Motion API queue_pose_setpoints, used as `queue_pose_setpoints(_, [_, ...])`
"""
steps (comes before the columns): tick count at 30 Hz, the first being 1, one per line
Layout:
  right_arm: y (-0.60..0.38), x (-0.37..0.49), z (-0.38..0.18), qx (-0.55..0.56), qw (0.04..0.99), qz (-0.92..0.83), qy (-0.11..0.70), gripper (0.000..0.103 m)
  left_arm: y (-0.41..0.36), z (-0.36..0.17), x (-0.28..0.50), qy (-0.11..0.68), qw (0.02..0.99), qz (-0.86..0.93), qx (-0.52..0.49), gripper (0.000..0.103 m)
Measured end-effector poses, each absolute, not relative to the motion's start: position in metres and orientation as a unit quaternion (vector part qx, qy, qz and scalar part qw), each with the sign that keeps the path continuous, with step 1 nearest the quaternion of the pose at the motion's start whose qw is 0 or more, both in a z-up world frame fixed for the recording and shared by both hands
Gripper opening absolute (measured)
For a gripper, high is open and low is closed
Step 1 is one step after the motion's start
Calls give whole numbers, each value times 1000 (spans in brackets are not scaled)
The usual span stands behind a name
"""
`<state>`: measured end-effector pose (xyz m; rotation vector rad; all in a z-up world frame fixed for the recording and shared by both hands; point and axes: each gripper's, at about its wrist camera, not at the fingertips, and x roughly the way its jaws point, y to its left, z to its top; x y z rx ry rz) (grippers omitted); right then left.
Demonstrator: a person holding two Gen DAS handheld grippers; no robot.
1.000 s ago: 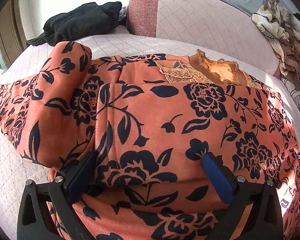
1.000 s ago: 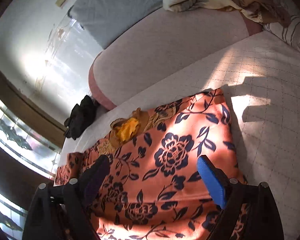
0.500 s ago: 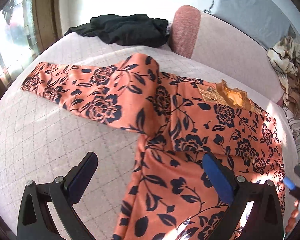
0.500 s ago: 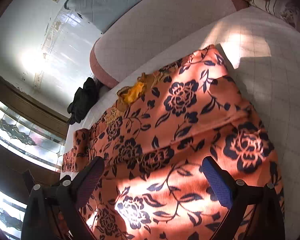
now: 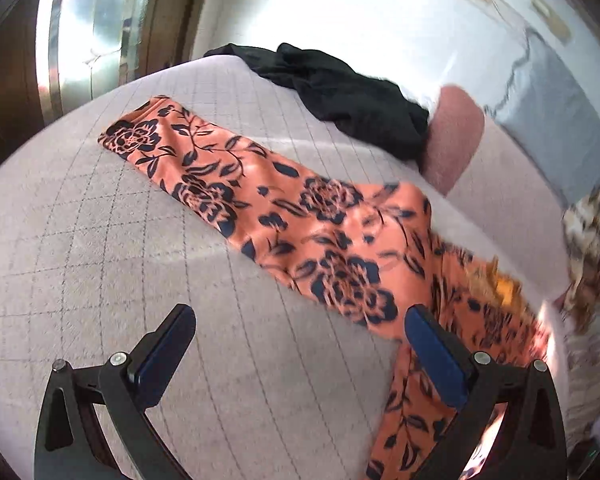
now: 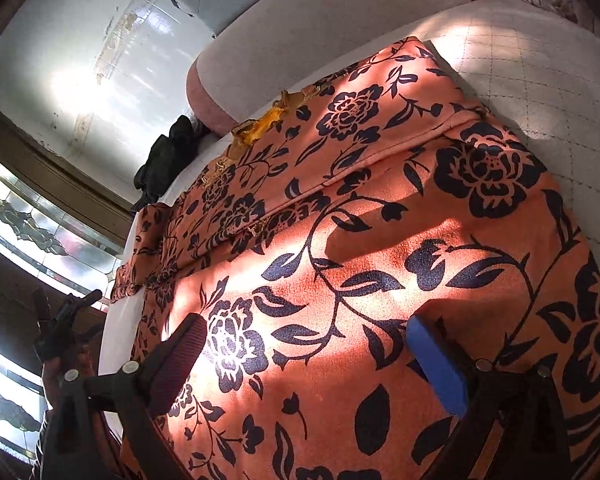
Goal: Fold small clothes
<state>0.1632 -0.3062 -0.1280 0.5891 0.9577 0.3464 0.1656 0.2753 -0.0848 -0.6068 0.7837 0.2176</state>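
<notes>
An orange top with a dark floral print (image 5: 324, 232) lies on the quilted sofa seat (image 5: 100, 280). Its long sleeve (image 5: 188, 168) stretches out to the far left. My left gripper (image 5: 296, 344) is open and empty above the bare seat, just left of the garment's body. In the right wrist view the garment (image 6: 380, 240) fills the frame, its right side folded over along a seam, its yellow collar (image 6: 268, 120) at the far end. My right gripper (image 6: 304, 348) is open and empty, hovering close over the lower body of the garment. The left gripper (image 6: 60, 332) shows at the left edge.
A black garment (image 5: 340, 96) lies heaped at the far end of the seat, beside the pink sofa arm (image 5: 456, 132). A patterned cloth (image 5: 592, 248) hangs at the right. A glass door and wooden frame (image 5: 100, 20) stand behind the sofa.
My left gripper has pulled back off the garment's body and swung left, so the outstretched sleeve is now ahead. My right gripper has moved down along the garment toward its hem.
</notes>
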Motion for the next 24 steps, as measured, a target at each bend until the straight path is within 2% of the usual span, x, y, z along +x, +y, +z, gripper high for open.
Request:
queue_pose_setpoints(2, [-301,163,-127,262,838,165,448,102,318,-92,173,353,862,121,-342,103])
queue_pose_setpoints(7, [-286,162,-125,206,859,158,441,103,408,-105,203,325,839,179,-398,103])
queue_pose_setpoints(10, [-285,163,-126,200,863,158,436,103,446,-122,220,345,818,208,-410,103])
queue_pose_setpoints(13, [-289,166,-127,213,862,159,432,103,461,-126,224,323,819,218,-421,102])
queue_pose_setpoints(15, [-289,168,-128,217,862,160,430,103,466,-126,232,329,817,234,-412,92])
queue_pose_setpoints(16, [-289,168,-128,216,863,159,429,103,468,-126,236,337,813,248,-405,77])
queue_pose_setpoints(17, [-289,168,-128,215,863,158,428,103,471,-127,240,348,811,259,-393,52])
queue_pose_setpoints(18, [-288,168,-128,213,864,158,428,103,474,-128,244,359,808,264,-384,35])
queue_pose_setpoints(19, [-288,168,-128,213,864,158,427,103,480,-130,249,372,802,265,-385,5])
queue_pose_setpoints(24, [-290,169,-128,219,864,161,424,103,476,-116,260,374,815,287,-337,2])
